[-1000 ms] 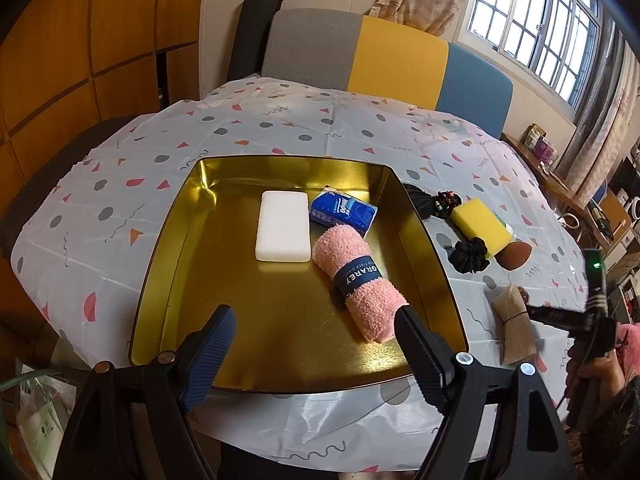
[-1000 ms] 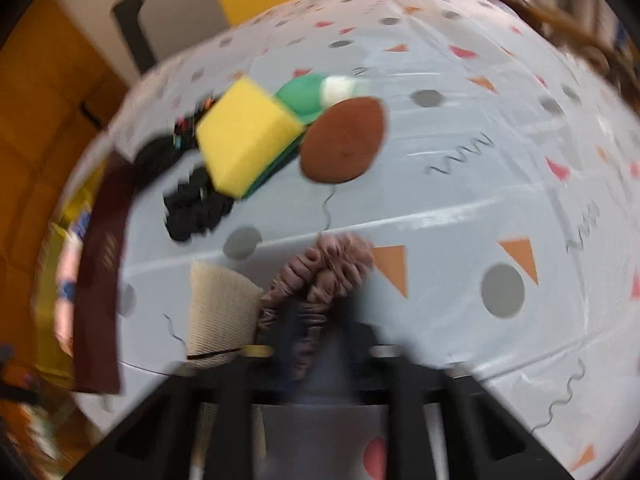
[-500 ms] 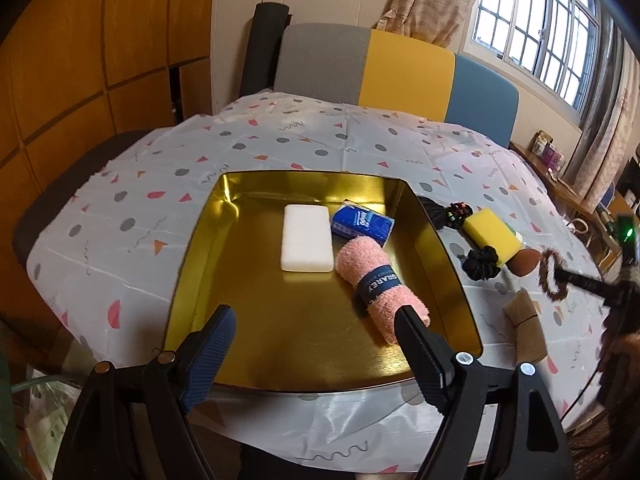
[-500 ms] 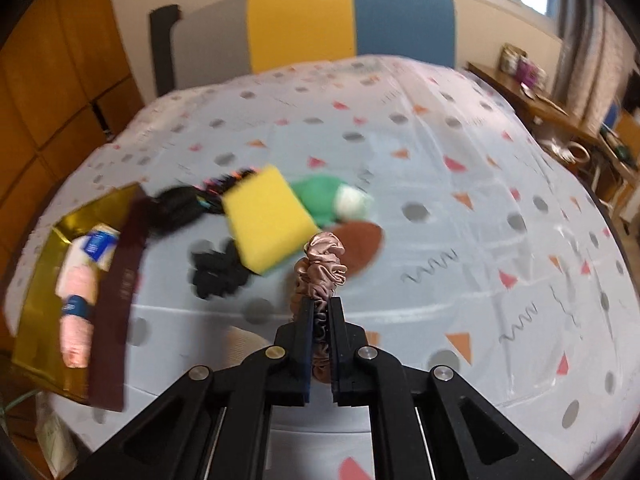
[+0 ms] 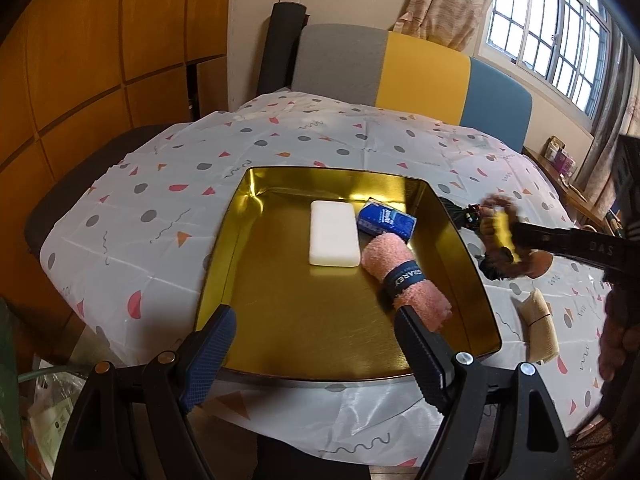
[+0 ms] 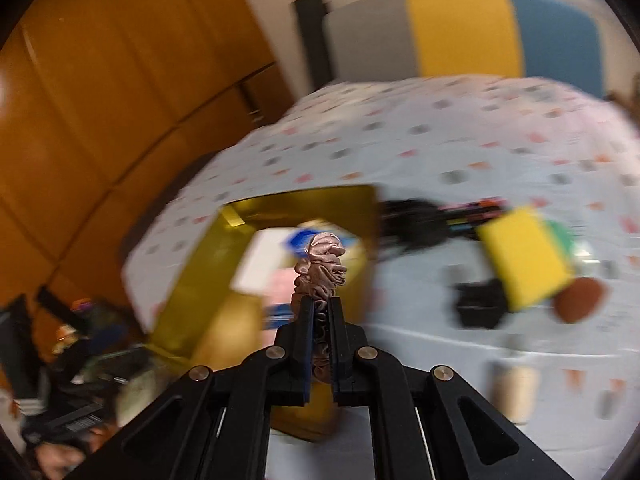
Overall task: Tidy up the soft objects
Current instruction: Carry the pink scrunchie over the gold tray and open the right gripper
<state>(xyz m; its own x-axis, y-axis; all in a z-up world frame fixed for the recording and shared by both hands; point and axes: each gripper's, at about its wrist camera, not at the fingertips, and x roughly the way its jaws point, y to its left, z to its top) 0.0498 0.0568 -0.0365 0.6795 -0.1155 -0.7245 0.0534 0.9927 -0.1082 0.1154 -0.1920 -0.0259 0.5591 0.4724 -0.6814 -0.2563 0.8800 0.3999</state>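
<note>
Above the table point(image 5: 168, 184), a mauve scrunchie point(image 6: 320, 264) is pinched in the right hand-held gripper point(image 6: 319, 308), short of the gold tray point(image 5: 224, 240); the left hand-held gripper point(image 5: 312, 344) is held open. Already trayed: white sponge point(image 5: 334, 239), tissue pack point(image 5: 386, 222), pink towel roll point(image 5: 404, 276). Left outside: yellow sponge point(image 6: 524, 258), black scrunchie point(image 6: 480, 308), beige pouch point(image 5: 538, 326).

We're in a home, prob. a dining or living rm. A round table w/ a plastic tablecloth point(image 5: 320, 140), white w/ coloured dots, triangles & squiggles, sits in front of a padded seat back point(image 5: 412, 72) in grey, yellow & blue blocks. Behind it we see a plain cream wall, a patterned curtain point(image 5: 448, 0) & a barred window point(image 5: 560, 36) letting in daylight. Orange-brown wood panelling point(image 5: 100, 60) covers the wall on the left side. A low shelf w/ small household bits point(image 5: 560, 156) stands under the window, at the table's right side.
</note>
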